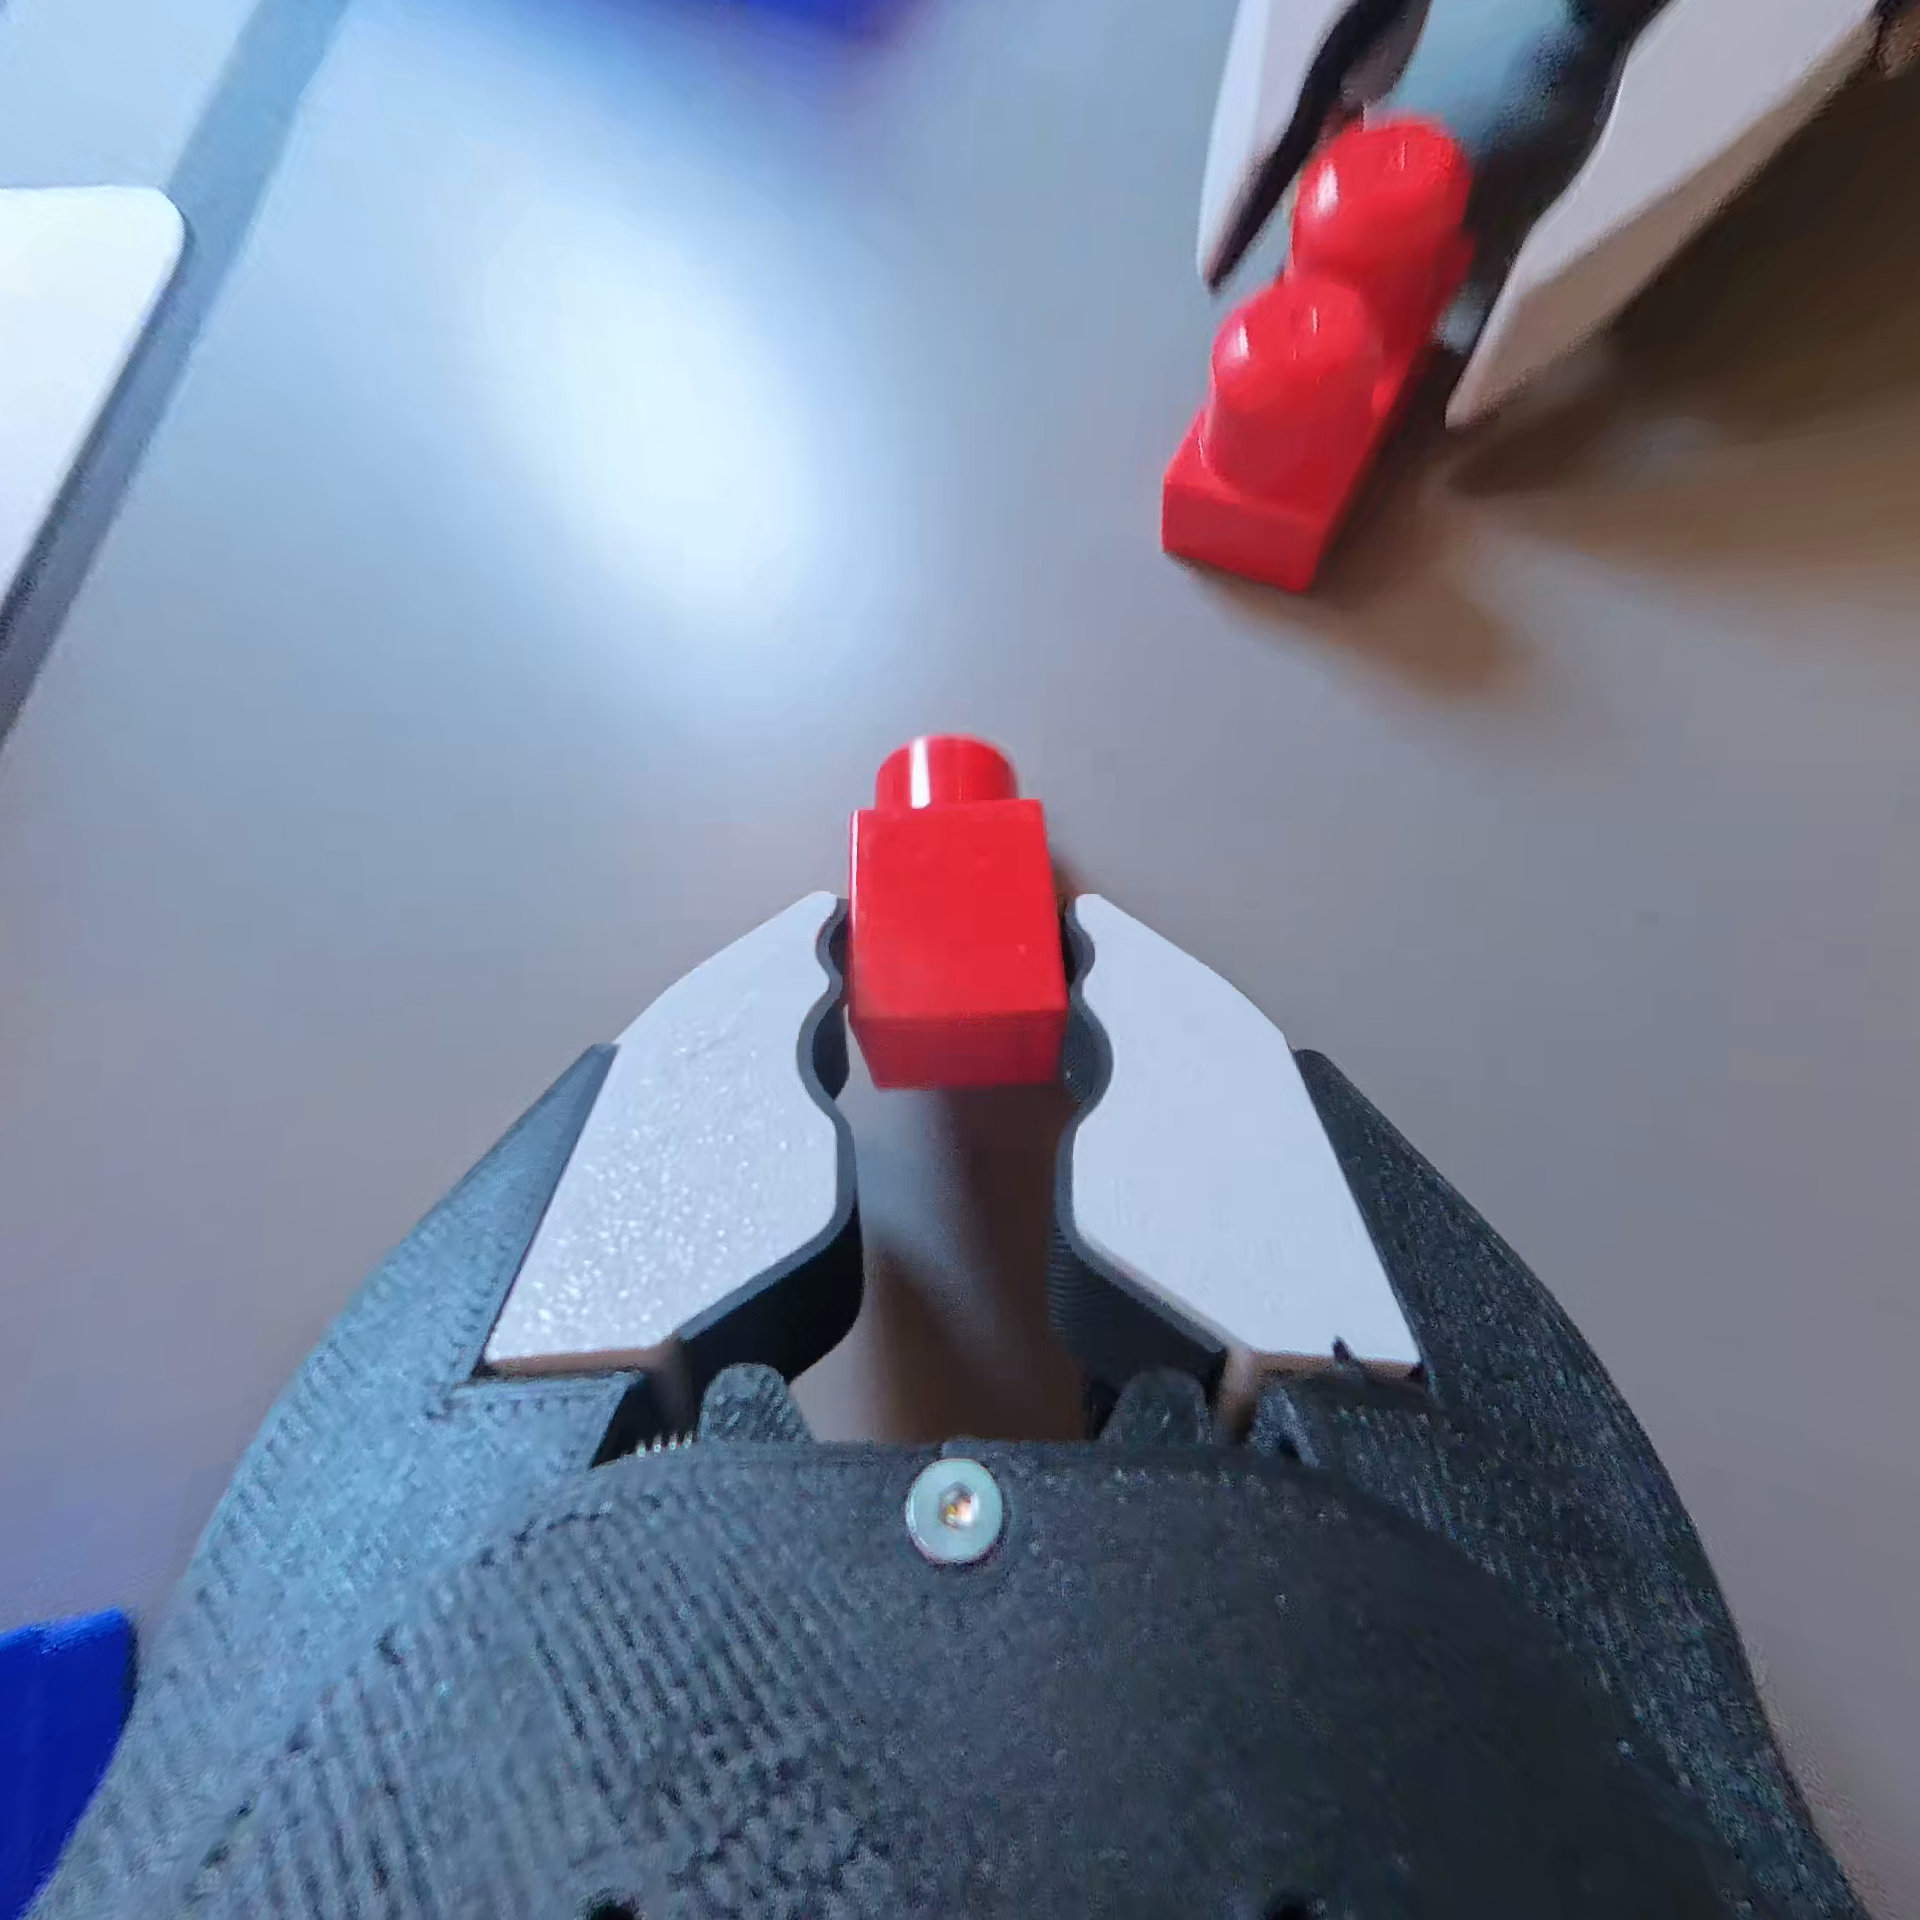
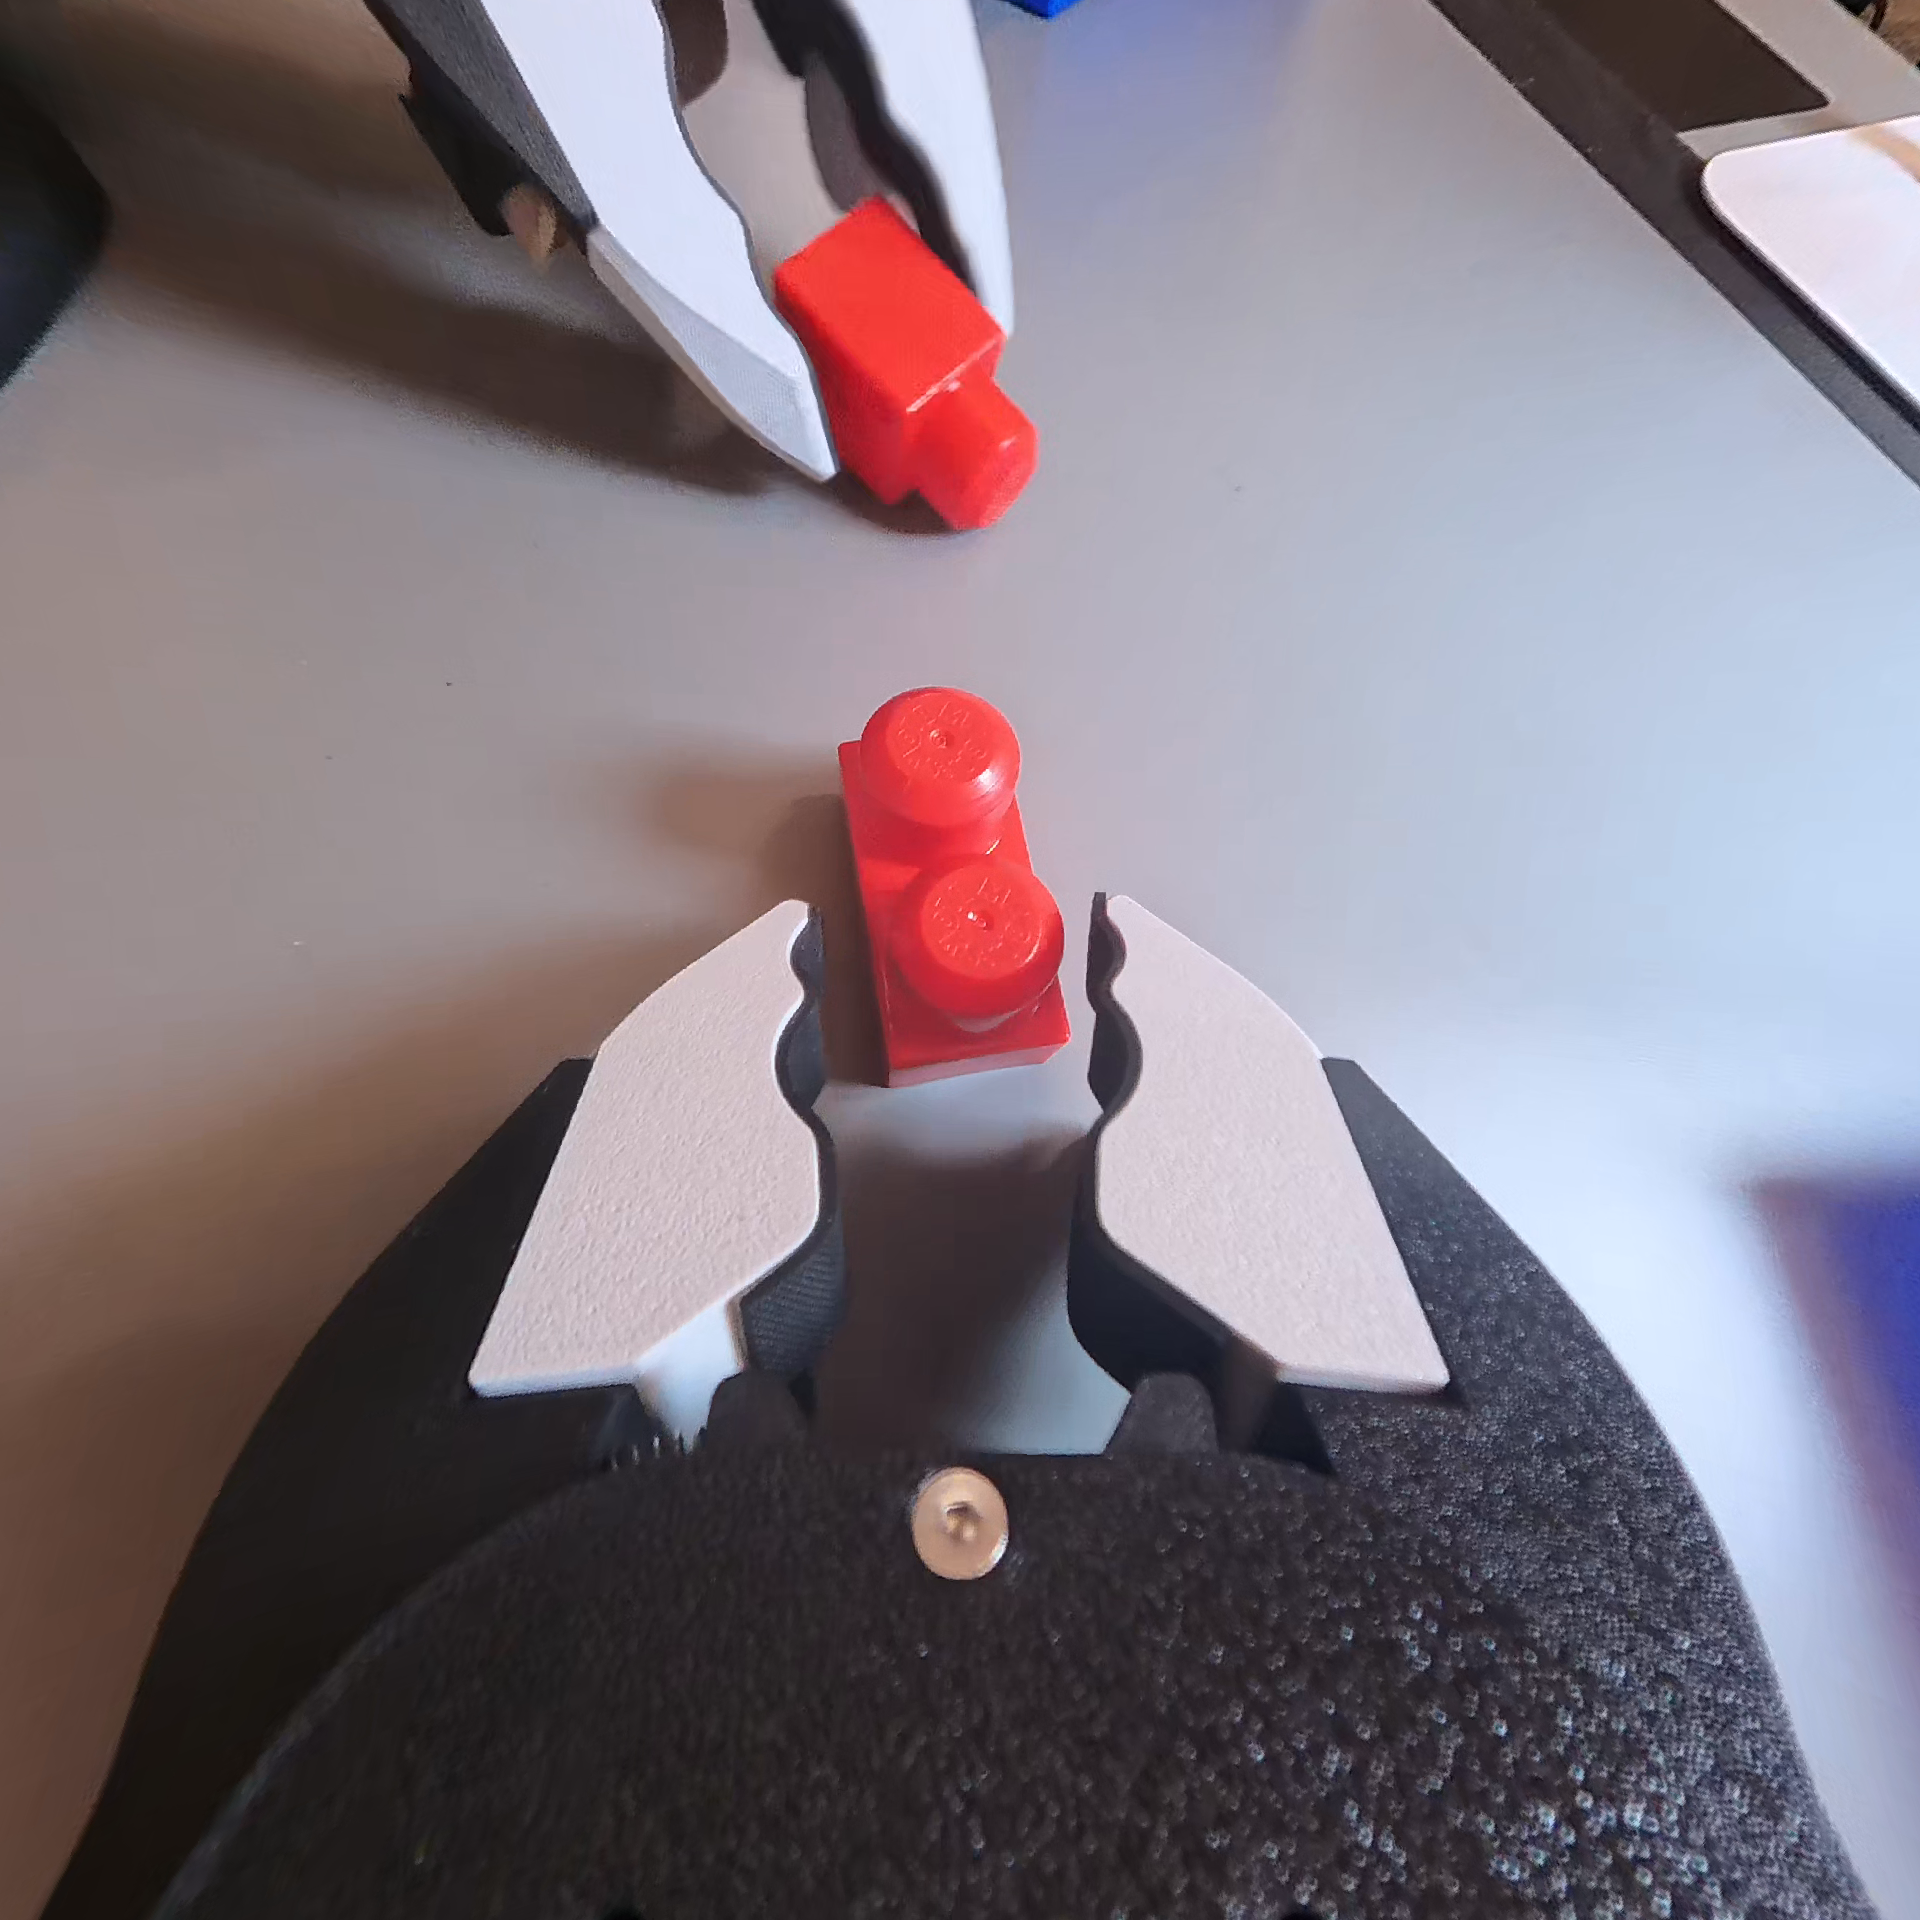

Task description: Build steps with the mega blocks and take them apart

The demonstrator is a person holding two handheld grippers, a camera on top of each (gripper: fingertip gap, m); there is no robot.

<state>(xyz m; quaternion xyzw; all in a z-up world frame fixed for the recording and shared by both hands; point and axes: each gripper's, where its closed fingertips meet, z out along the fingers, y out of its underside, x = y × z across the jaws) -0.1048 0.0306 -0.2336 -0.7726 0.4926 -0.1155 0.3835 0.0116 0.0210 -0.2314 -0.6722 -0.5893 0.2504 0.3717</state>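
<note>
A red one-stud block (image 1: 951,935) lies tilted in my left gripper (image 1: 951,920), which is shut on its sides just above the grey table (image 1: 520,520). It also shows in the right wrist view (image 2: 894,332), stud pointing toward the camera, in the left gripper (image 2: 904,384). A flat red two-stud block (image 2: 951,925) rests on the table. My right gripper (image 2: 951,920) is open and straddles its near end, with a thin gap on each side. The left wrist view shows this block (image 1: 1309,395) at the upper right between the right gripper's blurred fingers (image 1: 1340,332).
A blue block (image 1: 62,1745) lies at the lower left beside my left gripper. A blurred blue shape (image 2: 1849,1299) is to the right of my right gripper. A white flat device (image 2: 1829,229) sits beyond a dark strip at the table's edge. The left gripper's tips are roughly 12 centimetres from the right gripper's. The blurred blue shape (image 2: 1849,1299) is about 15 centimetres from my right fingertips and 25 centimetres from my left.
</note>
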